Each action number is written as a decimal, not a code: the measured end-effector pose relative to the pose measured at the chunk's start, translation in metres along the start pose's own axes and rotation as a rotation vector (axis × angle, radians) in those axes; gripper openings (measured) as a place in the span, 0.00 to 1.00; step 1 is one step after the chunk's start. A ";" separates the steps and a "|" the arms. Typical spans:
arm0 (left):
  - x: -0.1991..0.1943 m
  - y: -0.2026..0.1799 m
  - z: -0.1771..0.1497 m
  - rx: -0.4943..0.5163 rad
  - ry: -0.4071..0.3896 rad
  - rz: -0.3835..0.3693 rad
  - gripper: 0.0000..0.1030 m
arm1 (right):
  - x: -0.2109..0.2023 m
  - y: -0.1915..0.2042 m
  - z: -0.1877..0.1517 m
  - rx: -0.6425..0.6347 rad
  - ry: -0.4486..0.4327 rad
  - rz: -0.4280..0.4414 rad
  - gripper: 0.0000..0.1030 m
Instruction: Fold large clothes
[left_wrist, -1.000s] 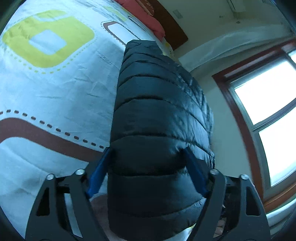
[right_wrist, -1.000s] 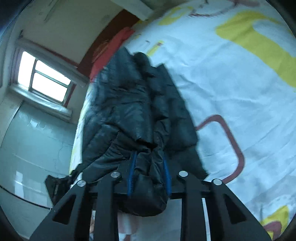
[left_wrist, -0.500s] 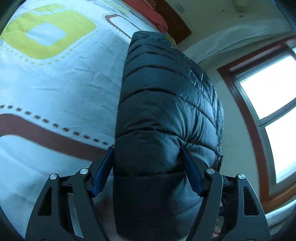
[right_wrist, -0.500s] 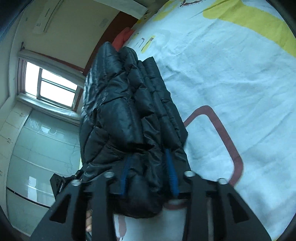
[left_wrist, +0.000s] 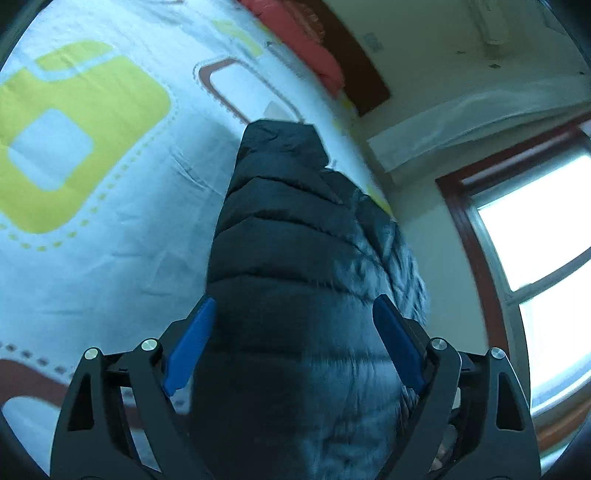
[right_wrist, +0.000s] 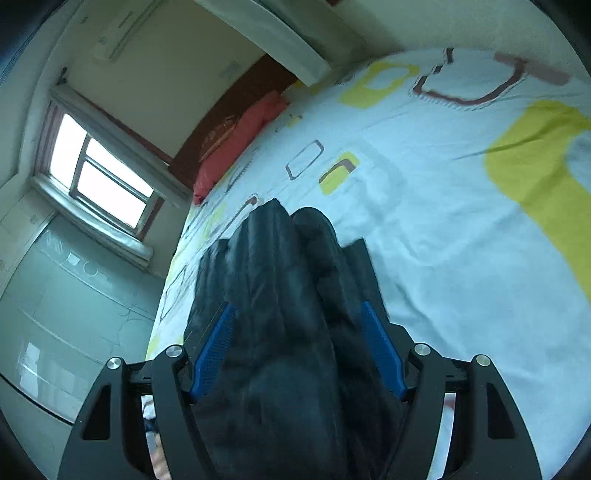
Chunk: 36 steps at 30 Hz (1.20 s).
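Observation:
A black quilted puffer jacket (left_wrist: 303, 266) is bunched up over a bed with a white sheet printed in yellow and brown shapes (left_wrist: 92, 192). In the left wrist view my left gripper (left_wrist: 293, 325) has its blue pads wide apart with a thick fold of the jacket held between them. In the right wrist view my right gripper (right_wrist: 299, 332) also has blue pads spread around a thick bundle of the jacket (right_wrist: 288, 314). The far end of the jacket touches the sheet; the rest is lifted. Both views are blurred by motion.
A red pillow (right_wrist: 240, 144) and brown headboard (left_wrist: 351, 66) lie at the far end of the bed. A window (right_wrist: 99, 173) and a pale wardrobe (right_wrist: 55, 314) stand along the bed's left side. The patterned sheet (right_wrist: 461, 240) stretches to the right.
Both grippers have moved with the jacket, gathering it toward me. The right gripper's pads have spread wider around a thicker bundle. The views tilted up.

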<state>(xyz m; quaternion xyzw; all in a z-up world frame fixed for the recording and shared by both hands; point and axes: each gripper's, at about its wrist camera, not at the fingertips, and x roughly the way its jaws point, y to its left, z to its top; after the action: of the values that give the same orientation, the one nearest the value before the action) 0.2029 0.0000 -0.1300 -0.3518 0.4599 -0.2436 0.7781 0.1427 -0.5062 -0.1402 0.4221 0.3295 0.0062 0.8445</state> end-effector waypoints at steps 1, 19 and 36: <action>0.007 0.000 0.002 -0.003 0.002 0.018 0.83 | 0.006 -0.005 0.000 0.009 -0.002 -0.032 0.64; 0.069 0.013 0.002 0.060 0.056 0.163 0.83 | 0.055 -0.060 -0.018 0.118 0.015 0.029 0.39; 0.035 0.049 0.008 -0.025 0.092 0.000 0.98 | 0.057 -0.058 -0.004 0.001 0.087 -0.012 0.89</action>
<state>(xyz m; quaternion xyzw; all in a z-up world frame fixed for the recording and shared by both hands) 0.2289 0.0092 -0.1839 -0.3498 0.4981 -0.2537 0.7517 0.1693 -0.5245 -0.2151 0.4200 0.3683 0.0192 0.8292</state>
